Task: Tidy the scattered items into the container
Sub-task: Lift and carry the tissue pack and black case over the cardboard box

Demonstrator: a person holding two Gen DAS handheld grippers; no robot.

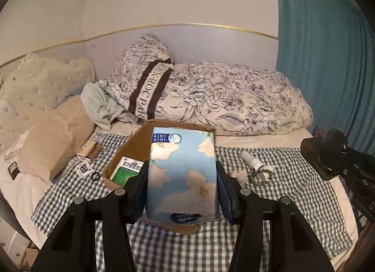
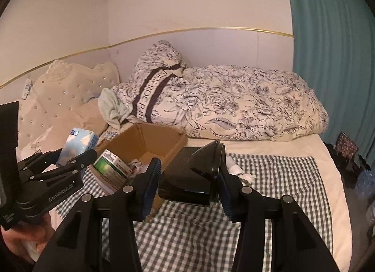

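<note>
tissue pack (image 1: 181,173) covers most of the cardboard box (image 1: 133,145), so its inside is mostly hidden in the left view. Small print on the green carton (image 2: 110,168) is unreadable. Little clutter by the white tube (image 1: 252,160)? Can't make it out.

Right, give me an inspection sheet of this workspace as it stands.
Surface: checked cloth over a bed.
Job's things: cardboard box open, green box inside; tissue pack; black object.
Clutter: small carton, white tube, crumpled bits beside it.
Grippers: left gripper shut on tissue pack; right gripper shut on black object.
Cables: nothing seen.
Surroundings: floral duvet, teal curtain, tufted headboard.
</note>
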